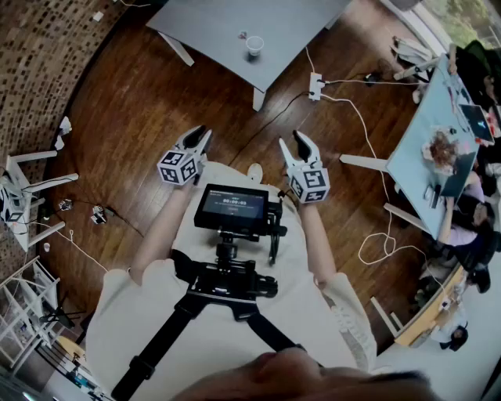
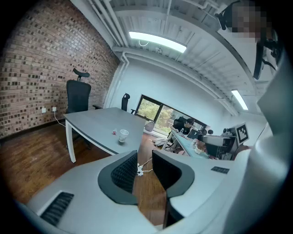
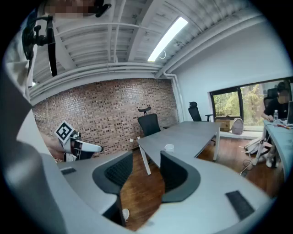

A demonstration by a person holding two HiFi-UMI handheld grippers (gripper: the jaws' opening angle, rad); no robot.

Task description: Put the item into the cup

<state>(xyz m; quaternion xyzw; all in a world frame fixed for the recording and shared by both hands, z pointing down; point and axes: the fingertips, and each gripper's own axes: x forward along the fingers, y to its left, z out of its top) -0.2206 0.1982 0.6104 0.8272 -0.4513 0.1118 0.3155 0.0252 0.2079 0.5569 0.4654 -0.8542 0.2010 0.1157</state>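
Just one cup (image 2: pixel 123 135), one item (image 2: pixel 114 133) alongside

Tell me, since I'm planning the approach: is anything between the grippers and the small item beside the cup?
Nothing visible. Only wood floor lies between the left gripper, the right gripper and the grey table. The small item sits beside the cup, nothing between them.

The head view looks steeply down from head height onto the wooden floor (image 1: pixel 141 117), with the left gripper (image 1: pixel 200 137) and right gripper (image 1: pixel 301 139) close below and the bench (image 1: pixel 219 31) well off at the top. Each gripper view sits just behind its own fingers (image 2: pixel 122 173), facing level across the room. All three views share that bench and its cup (image 1: pixel 254 45).
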